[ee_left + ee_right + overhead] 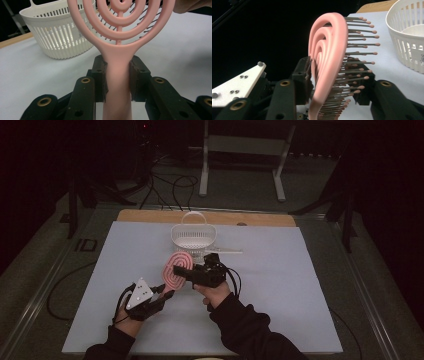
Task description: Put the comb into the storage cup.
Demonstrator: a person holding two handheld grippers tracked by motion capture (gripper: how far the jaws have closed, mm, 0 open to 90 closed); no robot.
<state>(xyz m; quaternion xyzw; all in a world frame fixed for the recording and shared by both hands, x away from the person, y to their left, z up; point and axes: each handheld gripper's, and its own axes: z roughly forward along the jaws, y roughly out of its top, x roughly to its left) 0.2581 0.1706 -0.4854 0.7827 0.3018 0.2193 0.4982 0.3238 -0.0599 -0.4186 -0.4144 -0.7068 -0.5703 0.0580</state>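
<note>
Gripping pink hairbrush [117, 50] handle, left gripper [162, 296] jaws clamped; right gripper [181, 270] jaws closed across brush head. White basket [193, 236] just beyond, far on desk [280, 285].

a pink hairbrush [329, 57] is seen edge-on between the right gripper [334, 77] fingers [303, 77], bristles pointing right; a white basket [409, 37] stands on the surface [384, 67].

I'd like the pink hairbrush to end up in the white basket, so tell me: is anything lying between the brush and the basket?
Nothing visible does. The pink hairbrush is held up by both the left gripper and the right gripper, and only bare table lies between it and the white basket just beyond.
</note>
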